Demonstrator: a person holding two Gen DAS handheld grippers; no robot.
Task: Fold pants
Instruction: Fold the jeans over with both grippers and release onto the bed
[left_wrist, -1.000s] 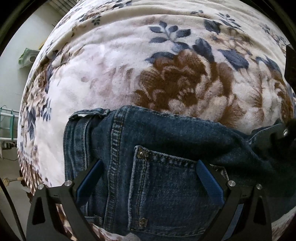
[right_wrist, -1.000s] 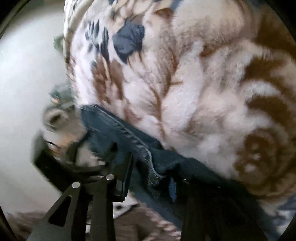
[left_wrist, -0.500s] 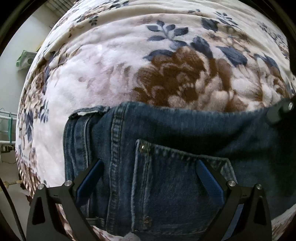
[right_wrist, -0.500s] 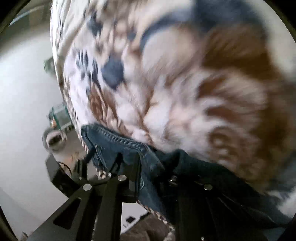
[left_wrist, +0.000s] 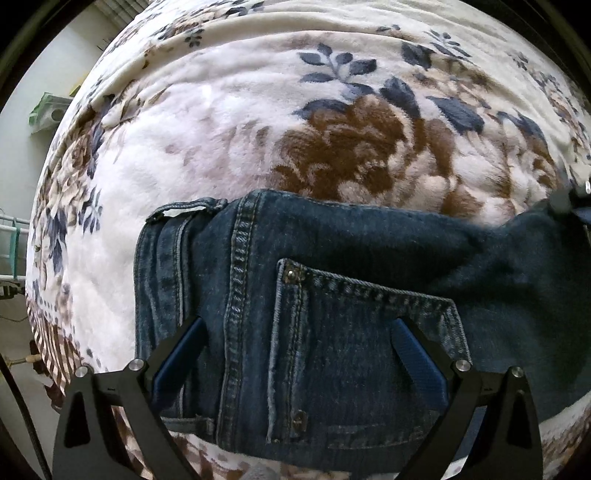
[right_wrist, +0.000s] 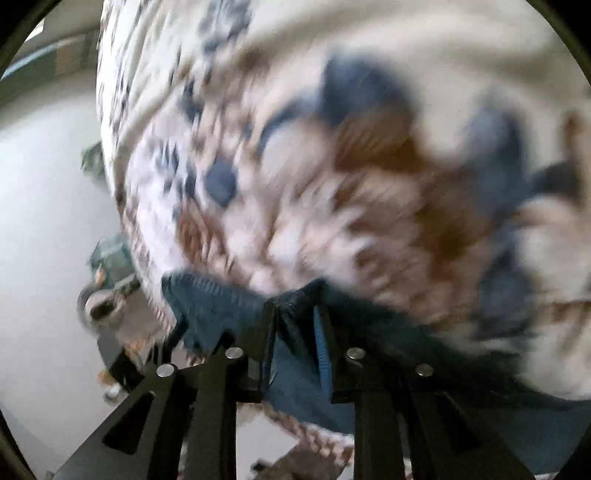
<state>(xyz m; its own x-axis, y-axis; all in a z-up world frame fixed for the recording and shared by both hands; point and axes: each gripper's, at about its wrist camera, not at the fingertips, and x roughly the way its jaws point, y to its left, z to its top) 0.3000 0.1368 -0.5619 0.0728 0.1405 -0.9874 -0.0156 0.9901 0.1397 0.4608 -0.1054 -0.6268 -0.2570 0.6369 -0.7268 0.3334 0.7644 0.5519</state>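
Dark blue denim pants (left_wrist: 332, 295) lie on a floral fleece blanket (left_wrist: 258, 129), back pocket and waistband facing up at the near edge. My left gripper (left_wrist: 295, 354) hovers open over the pocket, its blue pads (left_wrist: 417, 354) wide apart, holding nothing. In the blurred right wrist view my right gripper (right_wrist: 295, 332) is shut on a fold of the pants (right_wrist: 295, 299) and holds it lifted off the blanket (right_wrist: 332, 184). The right gripper also shows at the right edge of the left wrist view (left_wrist: 569, 206), gripping the denim there.
The blanket covers a bed whose left edge drops to a pale floor (right_wrist: 44, 221). A green item (left_wrist: 48, 110) and a rack (left_wrist: 11, 243) stand beside the bed at left. Small objects lie on the floor (right_wrist: 103, 295).
My right gripper has pulled its fold of denim away to the right and upward, stretching the pants flatter. The left gripper has stayed open over the pocket.
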